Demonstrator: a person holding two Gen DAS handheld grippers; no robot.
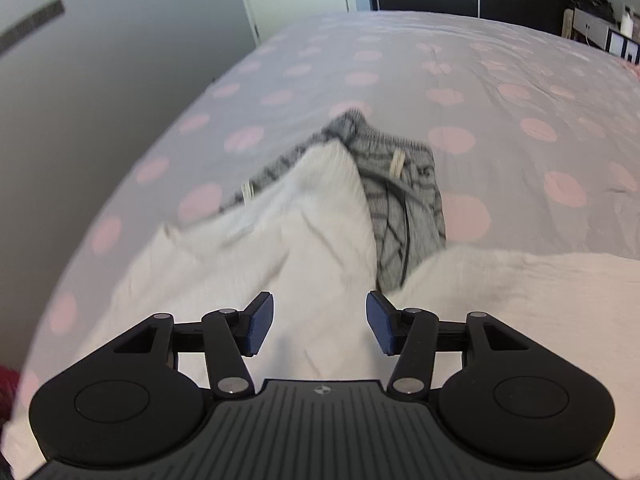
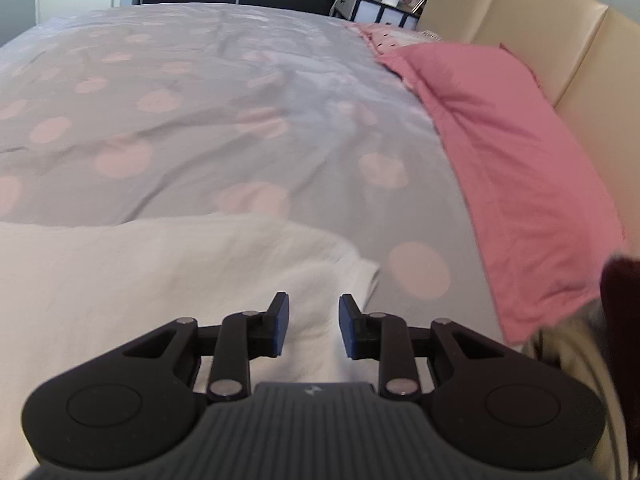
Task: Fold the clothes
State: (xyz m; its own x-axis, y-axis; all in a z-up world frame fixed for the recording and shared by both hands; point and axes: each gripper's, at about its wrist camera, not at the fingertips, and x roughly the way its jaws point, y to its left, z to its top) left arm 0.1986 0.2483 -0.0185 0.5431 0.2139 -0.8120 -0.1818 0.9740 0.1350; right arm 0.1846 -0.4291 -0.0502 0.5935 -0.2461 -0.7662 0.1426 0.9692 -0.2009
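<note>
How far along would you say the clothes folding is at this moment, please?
Early. The grey patterned garment lies bunched, seemingly unfolded. The white garment is spread rumpled on the bed; both the left hand-held gripper and right hand-held gripper are open above it. All folding remains.

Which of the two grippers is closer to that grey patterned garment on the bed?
Left. The left gripper hovers open over the white garment, with the grey patterned garment just ahead. The right gripper is over the white garment's far end; the grey one is outside its view.
</note>
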